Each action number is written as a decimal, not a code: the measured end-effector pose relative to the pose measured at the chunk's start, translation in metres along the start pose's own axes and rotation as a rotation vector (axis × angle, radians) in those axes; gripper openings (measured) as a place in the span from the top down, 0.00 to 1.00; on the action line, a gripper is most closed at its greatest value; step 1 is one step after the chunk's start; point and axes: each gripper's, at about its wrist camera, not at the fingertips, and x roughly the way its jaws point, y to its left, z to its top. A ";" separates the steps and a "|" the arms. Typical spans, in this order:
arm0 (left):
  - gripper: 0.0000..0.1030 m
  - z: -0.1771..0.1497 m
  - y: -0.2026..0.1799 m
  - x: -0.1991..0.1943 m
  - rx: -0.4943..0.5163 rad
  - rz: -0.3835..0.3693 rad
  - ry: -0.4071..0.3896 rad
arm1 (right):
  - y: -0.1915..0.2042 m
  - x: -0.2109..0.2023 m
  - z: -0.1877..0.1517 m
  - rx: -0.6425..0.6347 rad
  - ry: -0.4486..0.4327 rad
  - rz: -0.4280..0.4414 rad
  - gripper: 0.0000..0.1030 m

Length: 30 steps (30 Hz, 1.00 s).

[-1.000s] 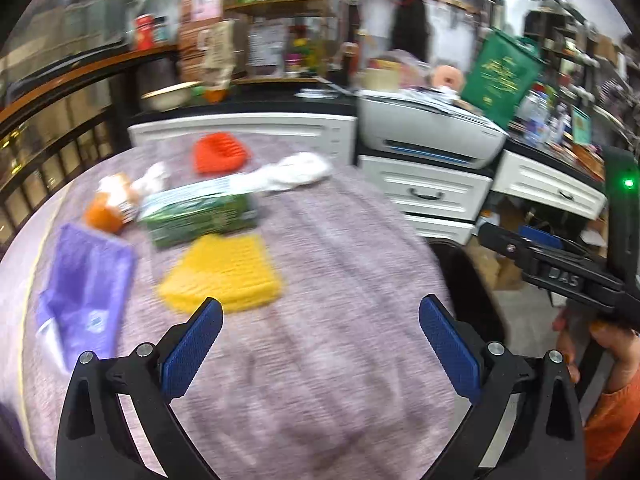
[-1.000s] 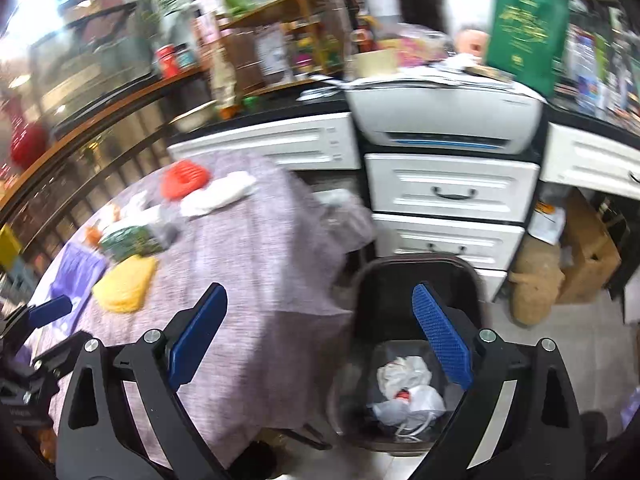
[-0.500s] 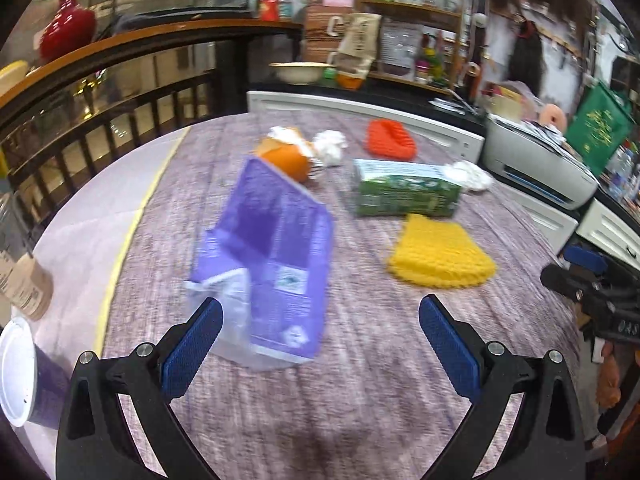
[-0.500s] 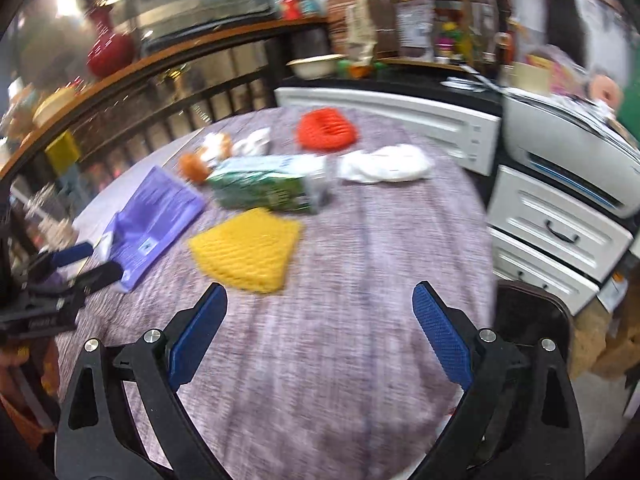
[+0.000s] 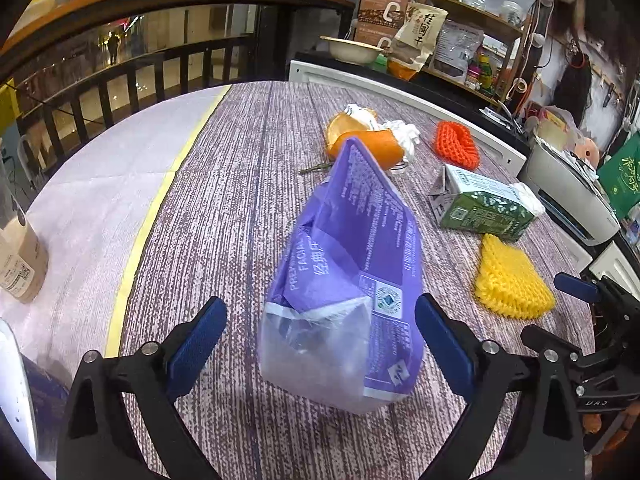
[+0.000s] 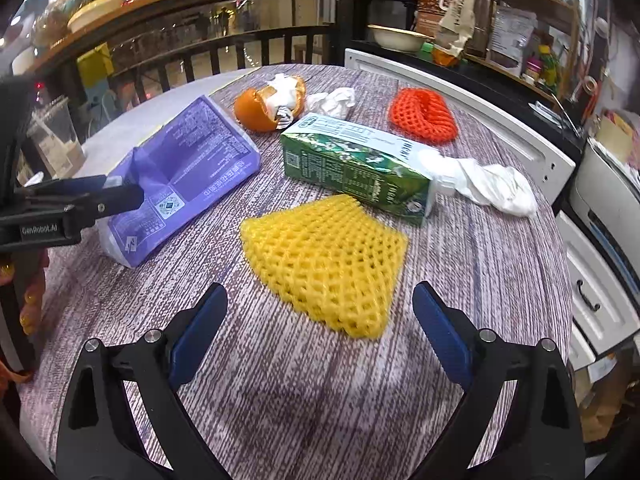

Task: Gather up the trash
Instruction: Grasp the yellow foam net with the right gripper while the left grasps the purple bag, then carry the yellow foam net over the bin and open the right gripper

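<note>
A purple tissue pack point(image 5: 352, 280) lies on the round table, its near end between the fingers of my open left gripper point(image 5: 320, 344); it also shows in the right wrist view point(image 6: 188, 172). A yellow foam net point(image 6: 324, 256) lies just ahead of my open, empty right gripper point(image 6: 320, 332). Behind it lie a green carton point(image 6: 356, 168), orange peel point(image 6: 260, 108), crumpled white tissue point(image 6: 332, 100), a red foam net point(image 6: 424, 116) and a white wad point(image 6: 492, 188). The left gripper shows in the right wrist view point(image 6: 80, 196).
The purple-grey tablecloth point(image 6: 280, 400) covers the table. A bottle point(image 5: 16, 256) and a cup lid point(image 5: 12, 392) stand at its left edge. White drawers point(image 6: 600, 288) and a printer point(image 5: 572, 196) are to the right, a dark railing point(image 5: 120, 80) behind.
Both grippers swung left from the bin side to the table. The left one closed in on the purple pack; the right one came up to the yellow net.
</note>
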 end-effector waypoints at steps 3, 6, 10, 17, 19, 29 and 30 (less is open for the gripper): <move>0.28 0.000 0.003 0.008 -0.009 -0.011 0.020 | 0.003 0.009 0.004 -0.024 0.019 -0.013 0.18; 0.41 -0.001 0.006 0.011 -0.031 -0.017 0.032 | 0.002 0.016 0.005 -0.024 0.054 -0.002 0.34; 0.54 -0.003 0.007 0.009 -0.045 -0.038 0.029 | 0.000 0.015 0.005 -0.030 0.050 -0.018 0.54; 0.67 -0.003 0.004 -0.001 -0.052 -0.058 -0.007 | -0.002 0.010 0.006 -0.034 0.048 -0.015 0.77; 0.68 -0.002 0.001 -0.006 -0.047 -0.058 -0.024 | -0.002 0.007 0.005 -0.031 0.045 -0.011 0.78; 0.69 -0.006 -0.011 -0.034 -0.026 -0.065 -0.107 | -0.002 -0.012 -0.007 -0.005 -0.001 0.000 0.80; 0.69 -0.006 -0.012 -0.035 -0.025 -0.066 -0.112 | -0.002 -0.014 -0.008 -0.001 -0.005 0.003 0.80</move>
